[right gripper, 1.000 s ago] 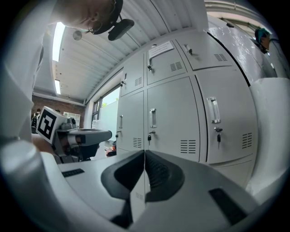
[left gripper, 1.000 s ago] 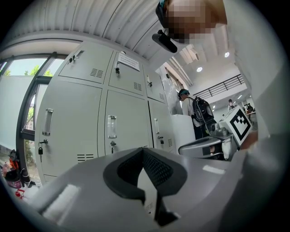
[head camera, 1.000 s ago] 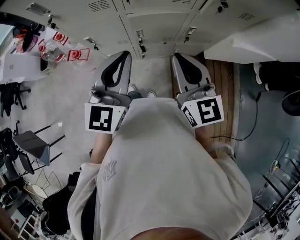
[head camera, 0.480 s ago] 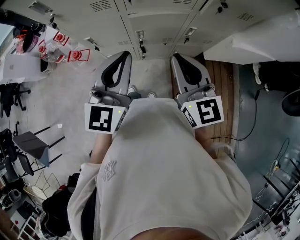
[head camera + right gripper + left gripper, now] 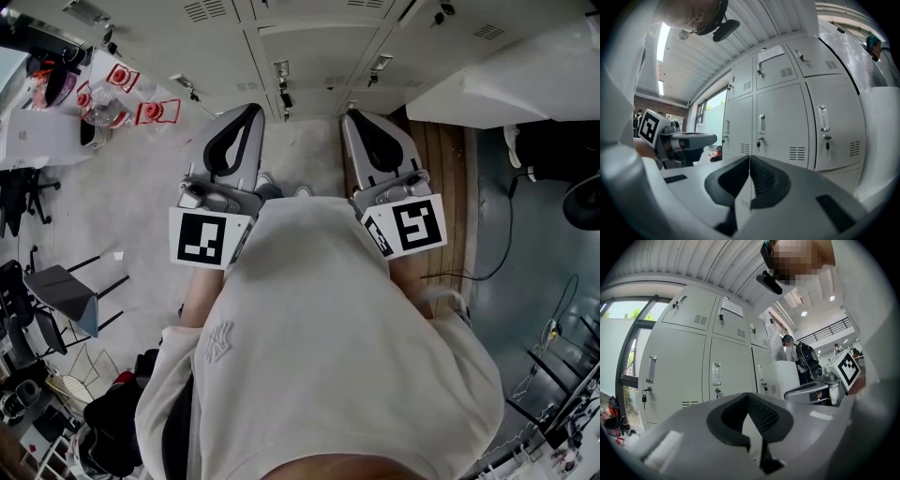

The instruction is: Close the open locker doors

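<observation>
A row of grey-white lockers [image 5: 309, 47] stands ahead of me; the doors straight in front are closed, with handles and small locks. To the right a large white locker door [image 5: 506, 84] stands swung out; its face fills the right edge of the right gripper view [image 5: 881, 131]. In the left gripper view an open door [image 5: 786, 376] shows past the third locker column [image 5: 693, 366]. My left gripper [image 5: 246, 112] and right gripper [image 5: 354, 116] are held side by side at chest height, pointing at the lockers, short of them. Both are shut with nothing between the pads [image 5: 749, 399] [image 5: 750, 160].
A table [image 5: 37, 131] with red-and-white items stands at the far left, with chairs [image 5: 66, 291] and clutter below it. A wooden floor strip [image 5: 445, 169] and a cable [image 5: 511, 234] lie to the right. A person with a backpack [image 5: 800, 357] stands beyond the open door.
</observation>
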Action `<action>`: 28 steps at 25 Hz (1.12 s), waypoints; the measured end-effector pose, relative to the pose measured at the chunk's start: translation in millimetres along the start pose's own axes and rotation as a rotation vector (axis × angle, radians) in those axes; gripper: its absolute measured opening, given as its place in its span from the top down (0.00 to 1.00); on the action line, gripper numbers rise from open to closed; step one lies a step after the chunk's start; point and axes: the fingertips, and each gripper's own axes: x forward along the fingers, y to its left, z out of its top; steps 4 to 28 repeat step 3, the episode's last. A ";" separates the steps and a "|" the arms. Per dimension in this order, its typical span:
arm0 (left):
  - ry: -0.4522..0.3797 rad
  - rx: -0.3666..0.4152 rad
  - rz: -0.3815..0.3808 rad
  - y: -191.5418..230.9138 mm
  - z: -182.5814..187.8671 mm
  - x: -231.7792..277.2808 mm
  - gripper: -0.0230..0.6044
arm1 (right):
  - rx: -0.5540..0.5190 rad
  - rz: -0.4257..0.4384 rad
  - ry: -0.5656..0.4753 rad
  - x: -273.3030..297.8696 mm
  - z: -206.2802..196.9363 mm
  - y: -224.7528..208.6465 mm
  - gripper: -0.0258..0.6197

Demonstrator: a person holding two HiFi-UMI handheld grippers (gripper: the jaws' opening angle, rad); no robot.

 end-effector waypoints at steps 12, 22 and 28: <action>0.007 0.001 0.001 0.9 0.3 -4.8 0.96 | 0.001 -0.001 0.002 -1.5 0.7 3.9 0.94; 0.007 0.001 0.001 0.9 0.3 -4.8 0.96 | 0.001 -0.001 0.002 -1.5 0.7 3.9 0.94; 0.007 0.001 0.001 0.9 0.3 -4.8 0.96 | 0.001 -0.001 0.002 -1.5 0.7 3.9 0.94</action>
